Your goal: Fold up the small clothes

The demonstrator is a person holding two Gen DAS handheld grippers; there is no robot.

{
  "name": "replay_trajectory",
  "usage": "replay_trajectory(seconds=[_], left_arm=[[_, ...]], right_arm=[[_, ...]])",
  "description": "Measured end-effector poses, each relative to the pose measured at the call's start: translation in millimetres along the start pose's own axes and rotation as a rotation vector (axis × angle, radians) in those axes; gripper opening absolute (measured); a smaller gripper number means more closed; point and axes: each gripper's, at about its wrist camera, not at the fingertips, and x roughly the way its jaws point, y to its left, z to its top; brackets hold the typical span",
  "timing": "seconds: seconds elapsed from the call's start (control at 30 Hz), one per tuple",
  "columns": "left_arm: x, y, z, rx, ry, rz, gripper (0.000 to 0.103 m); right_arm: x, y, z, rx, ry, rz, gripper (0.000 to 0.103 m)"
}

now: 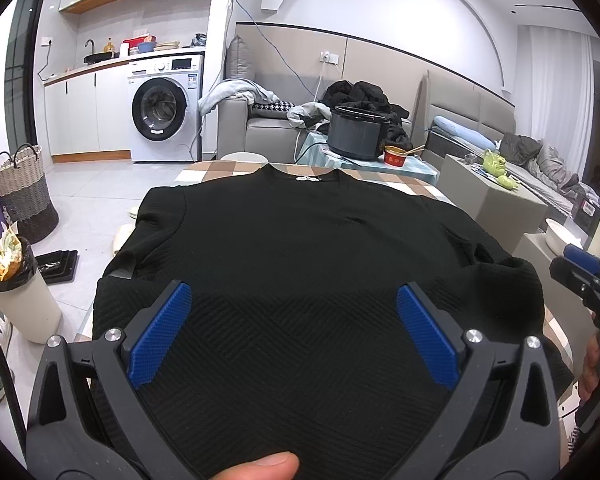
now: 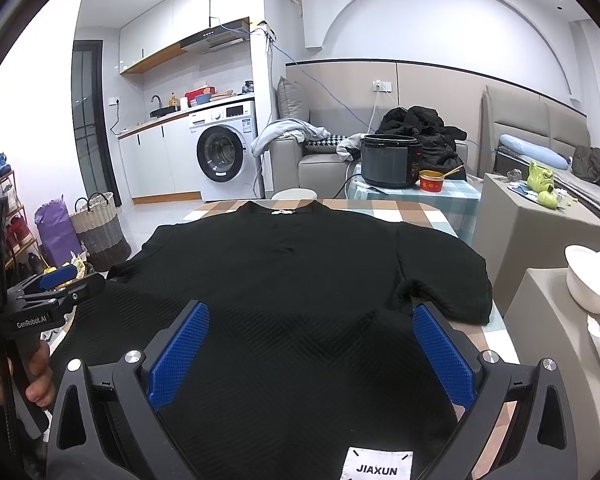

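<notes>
Checked tabletop (image 2: pixel 404 210), carrying a black ribbed sweater (image 2: pixel 284 280) spread flat, neckline with white label toward 12 o'clock, hem toward 6 o'clock, short sleeves lying out at 9 and 3 o'clock. Left gripper (image 1: pixel 294 300), fingers spread wide, poised over the hem region, nothing between the blue pads (image 1: pixel 160 334); a thumb tip shows at 6 o'clock. Right gripper (image 2: pixel 310 320), fingers likewise spread and empty, poised over the hem near the 3 o'clock sleeve. Grey cooker (image 2: pixel 388 160) and red bowl (image 2: pixel 431 182) beyond at 1 o'clock.

Matt ribbed-knit black top (image 1: pixel 300 240)
</notes>
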Motion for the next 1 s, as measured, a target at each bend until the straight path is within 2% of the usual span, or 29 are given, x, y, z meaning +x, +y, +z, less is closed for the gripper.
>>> replay_trajectory(seconds=[0.33, 0.57, 0.73, 1.0], left_arm=[[3, -2, -3, 0.008, 0.010, 0.003, 0.102], [18, 4, -6, -0.007, 0.047, 0.011, 0.102], [30, 18, -4, -0.039, 0.065, 0.014, 0.102], [42, 54, 10, -0.110, 0.065, 0.066, 0.102]], right_arm=[[0, -5, -1, 0.013, 0.005, -0.026, 0.103], [6, -14, -1, 0.030, 0.017, -0.066, 0.103], [15, -22, -1, 0.058, 0.052, -0.034, 0.103], [36, -39, 4, 0.095, 0.085, 0.000, 0.103]])
